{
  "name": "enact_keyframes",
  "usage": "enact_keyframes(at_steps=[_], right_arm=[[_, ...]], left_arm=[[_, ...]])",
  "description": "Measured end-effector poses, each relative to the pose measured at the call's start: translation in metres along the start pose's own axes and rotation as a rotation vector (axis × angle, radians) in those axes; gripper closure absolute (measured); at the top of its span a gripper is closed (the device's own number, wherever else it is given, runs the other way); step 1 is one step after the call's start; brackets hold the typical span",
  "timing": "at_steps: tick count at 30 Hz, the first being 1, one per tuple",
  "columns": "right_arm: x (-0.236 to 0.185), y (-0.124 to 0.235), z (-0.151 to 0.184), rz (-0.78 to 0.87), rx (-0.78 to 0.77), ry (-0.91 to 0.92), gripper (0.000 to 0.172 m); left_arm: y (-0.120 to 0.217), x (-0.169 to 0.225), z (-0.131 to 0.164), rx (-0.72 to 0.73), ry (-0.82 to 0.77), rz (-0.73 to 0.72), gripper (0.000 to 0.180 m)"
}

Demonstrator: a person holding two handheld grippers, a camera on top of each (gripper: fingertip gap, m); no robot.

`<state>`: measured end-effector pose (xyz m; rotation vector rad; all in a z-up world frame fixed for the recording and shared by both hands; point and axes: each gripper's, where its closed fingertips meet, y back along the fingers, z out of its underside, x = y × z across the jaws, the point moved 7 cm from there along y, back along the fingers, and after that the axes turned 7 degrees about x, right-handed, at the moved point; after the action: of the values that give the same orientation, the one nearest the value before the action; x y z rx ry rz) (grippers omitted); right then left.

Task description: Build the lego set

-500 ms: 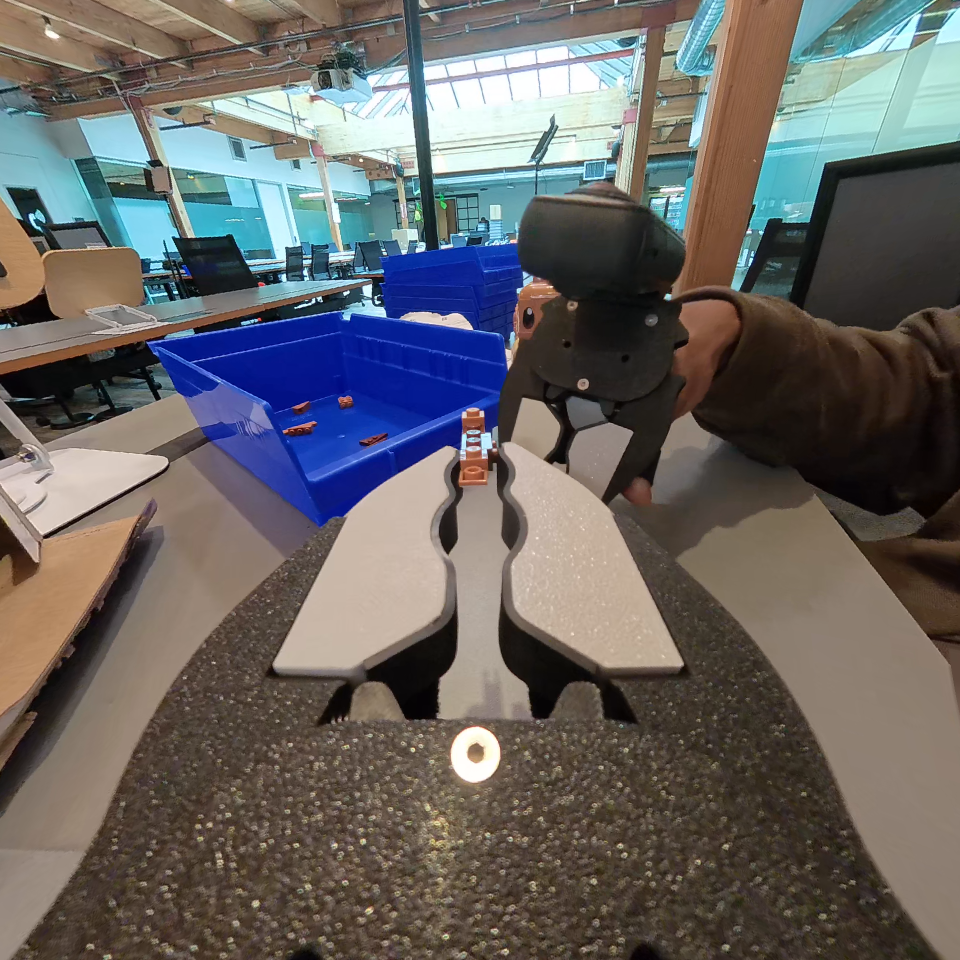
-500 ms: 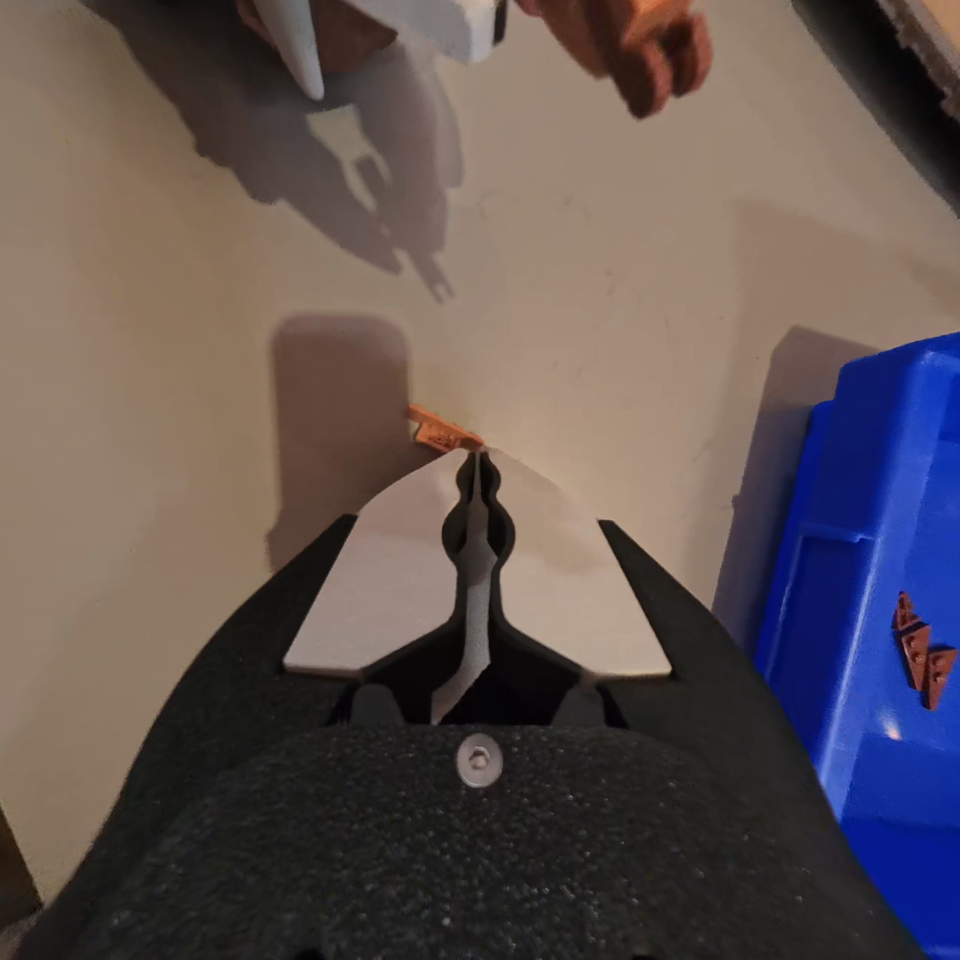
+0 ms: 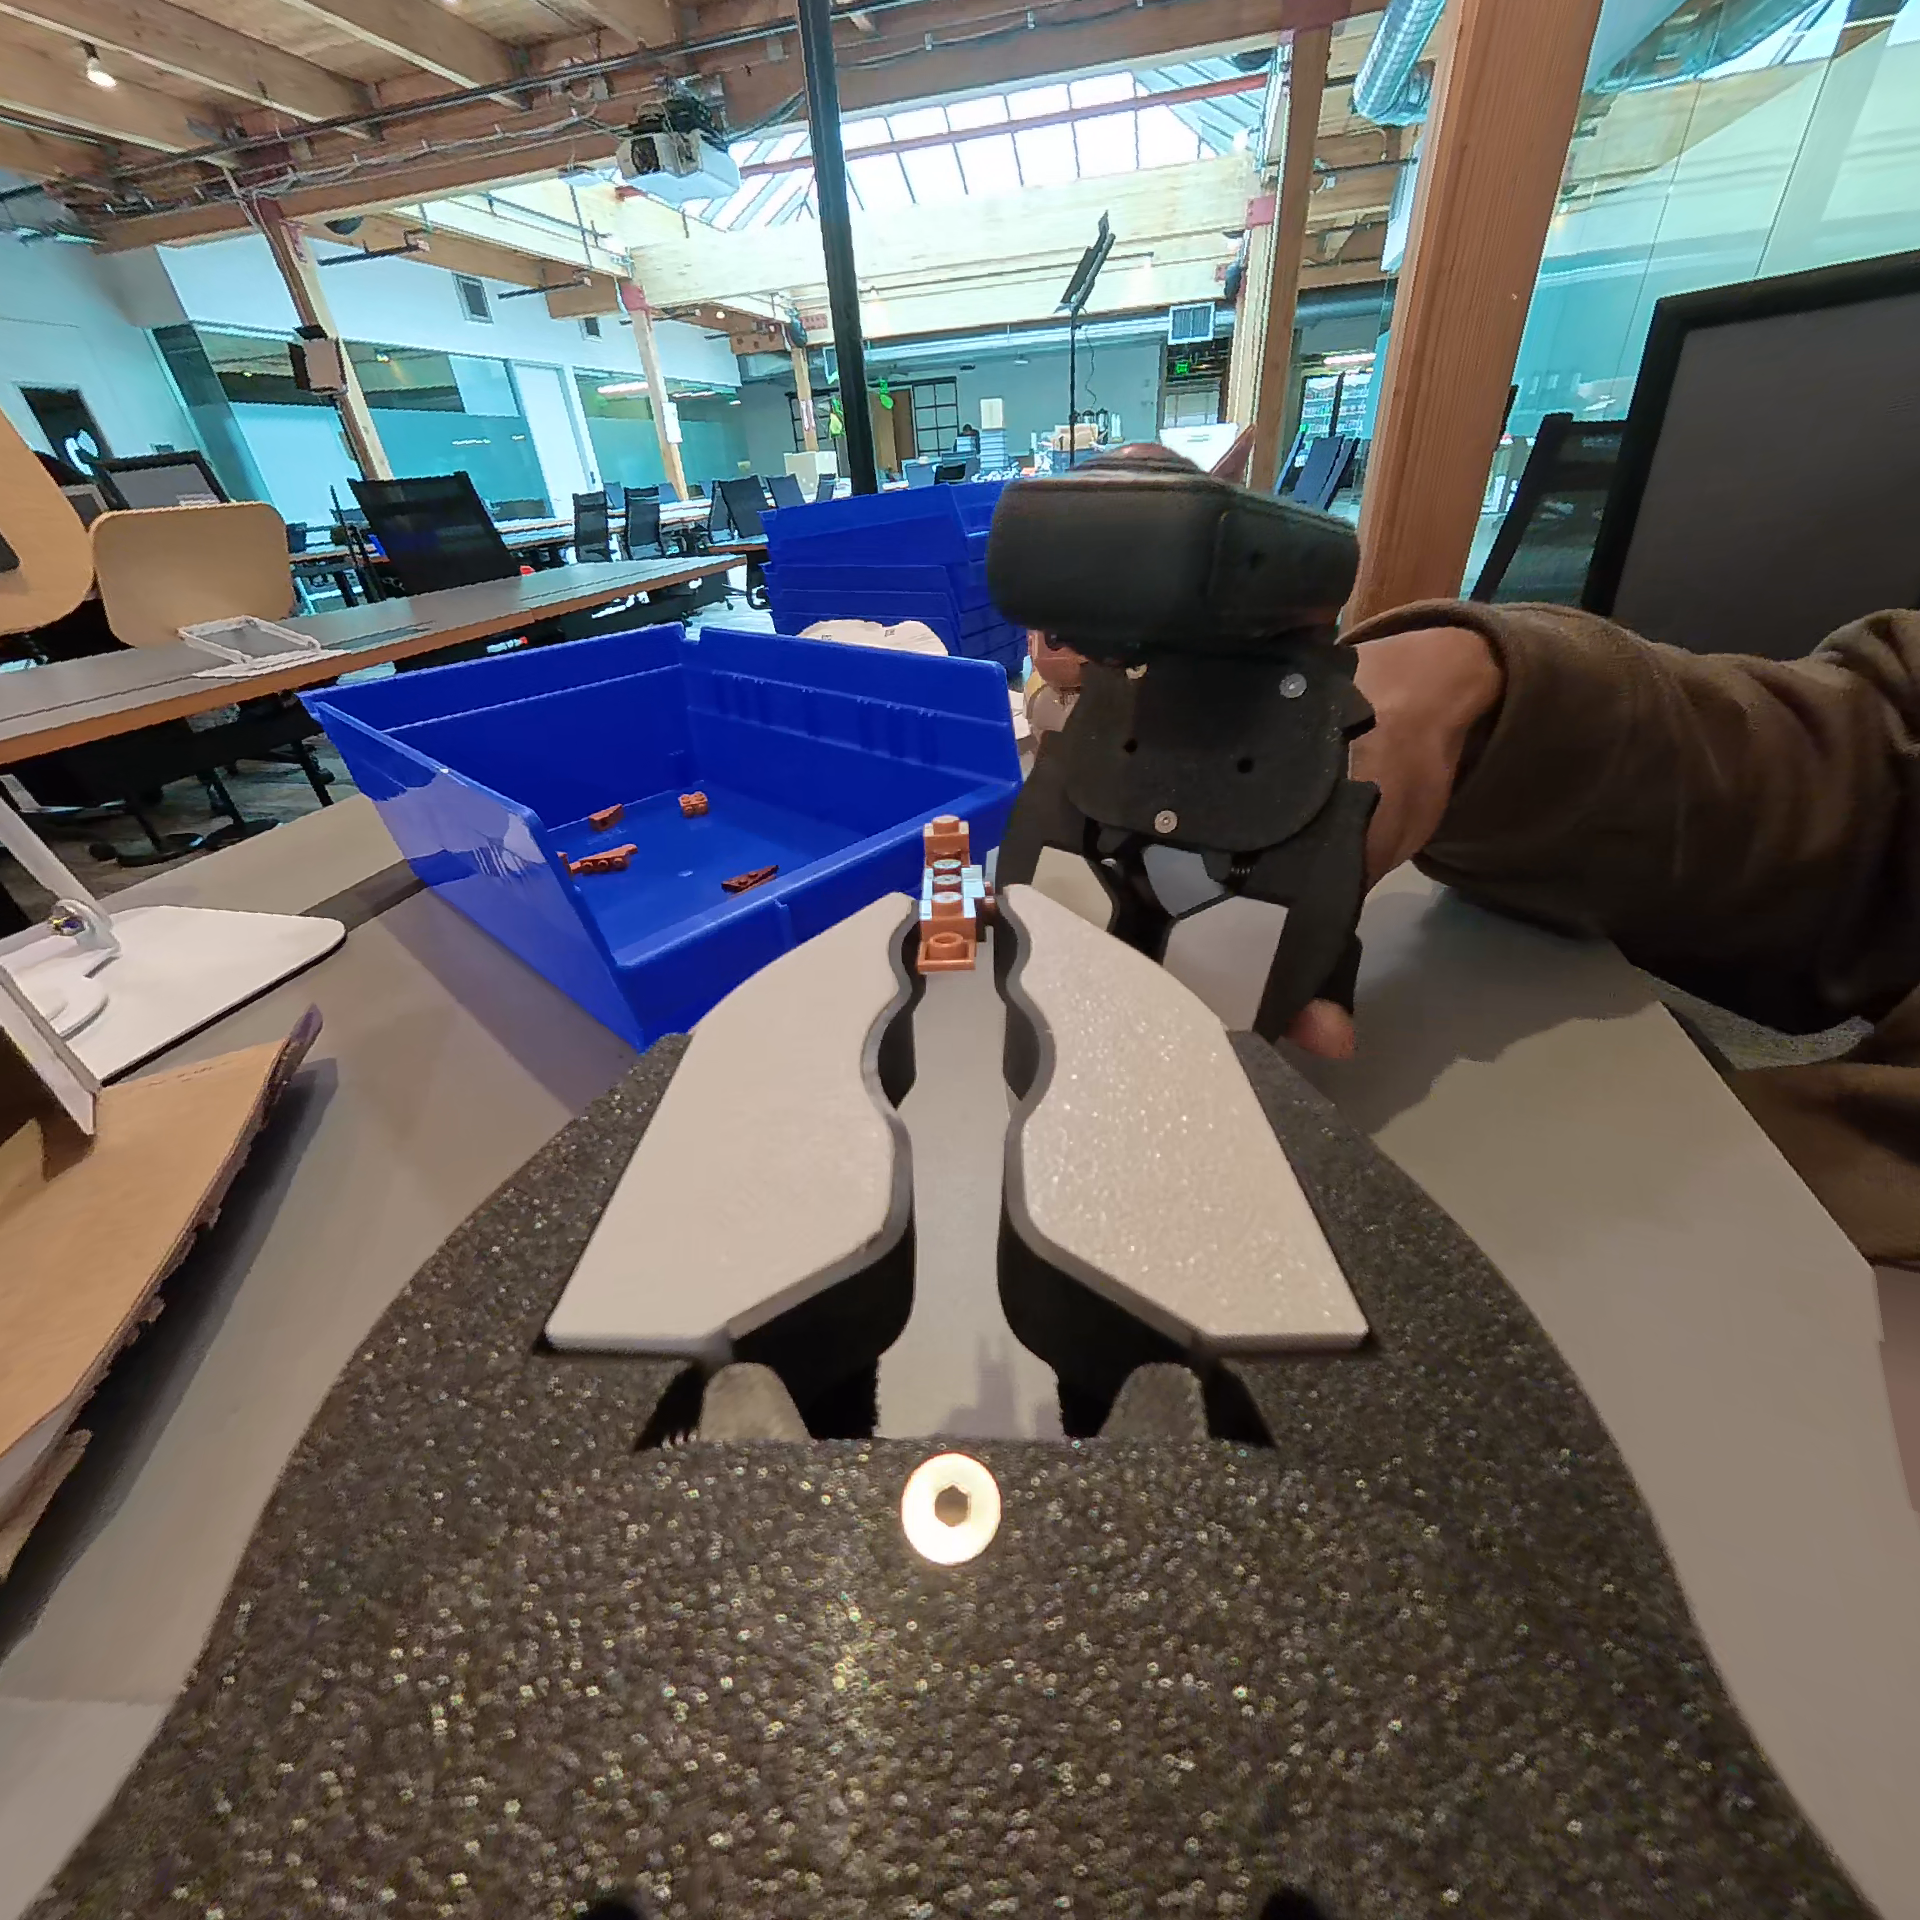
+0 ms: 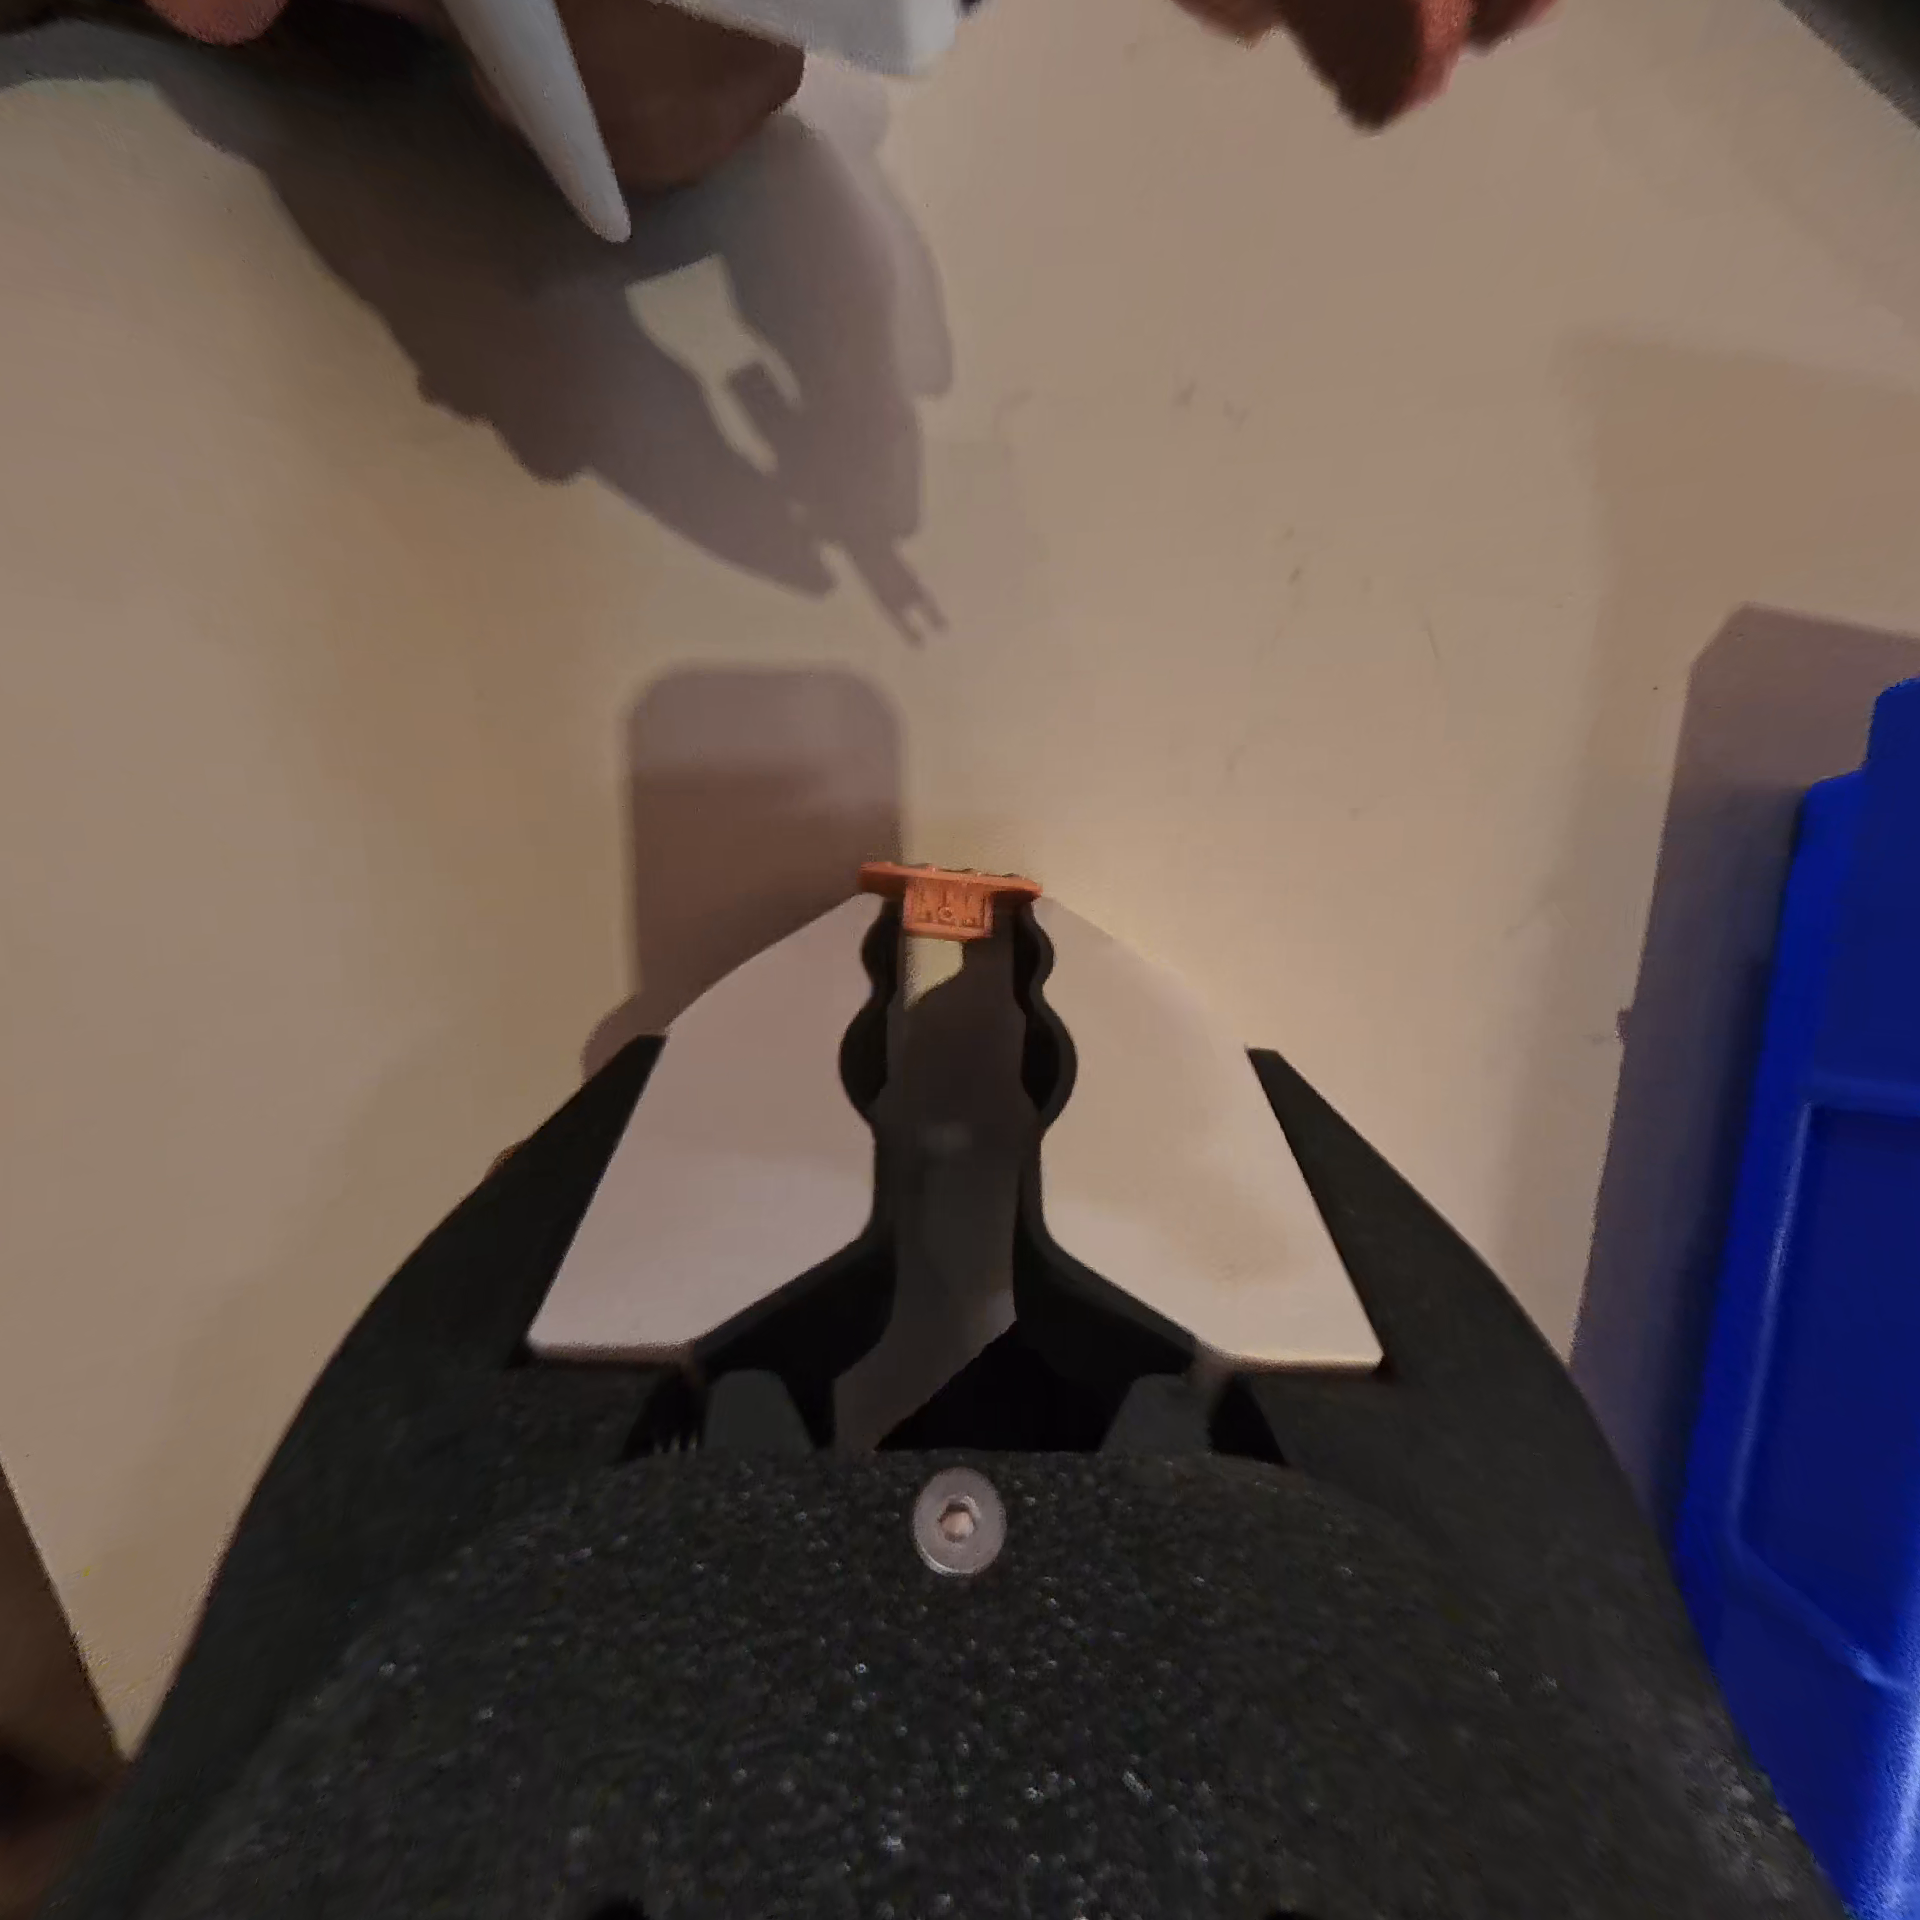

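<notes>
- A small stack of brown and pale-blue toy bricks (image 3: 948, 902) sits mid-frame, pinched between the narrow-set fingertips of the left gripper (image 3: 951, 920).
- A flat orange-brown toy plate (image 4: 948, 896) sits mid-frame, clamped at the tips of the right gripper (image 4: 951, 920), above the beige tabletop (image 4: 1299, 468).
- A blue plastic bin (image 3: 488, 831), centre-left, holds loose brown pieces (image 3: 603, 858).

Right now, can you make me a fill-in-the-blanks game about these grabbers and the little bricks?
1. The left gripper pinches a small stack of brown and light ____ bricks.
2. The big bin is ____.
3. The right gripper points down at the ____ with a flat orange-brown piece at its tips.

Missing words: blue; blue; table
</notes>
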<state>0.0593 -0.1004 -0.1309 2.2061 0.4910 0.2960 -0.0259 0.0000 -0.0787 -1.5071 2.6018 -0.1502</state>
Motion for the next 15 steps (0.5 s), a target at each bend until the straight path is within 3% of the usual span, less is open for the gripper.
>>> enact_keyframes(at_steps=[5,15], right_arm=[[0.009,-0.002,-0.009,-0.004,-0.066,0.152,0.155],[0.008,0.013,-0.013,-0.138,-0.388,0.492,0.155]], left_arm=[[0.0,-0.001,0.001,-0.002,0.001,-0.002,0.169],[0.003,-0.011,0.004,-0.044,0.009,-0.056,0.169]])
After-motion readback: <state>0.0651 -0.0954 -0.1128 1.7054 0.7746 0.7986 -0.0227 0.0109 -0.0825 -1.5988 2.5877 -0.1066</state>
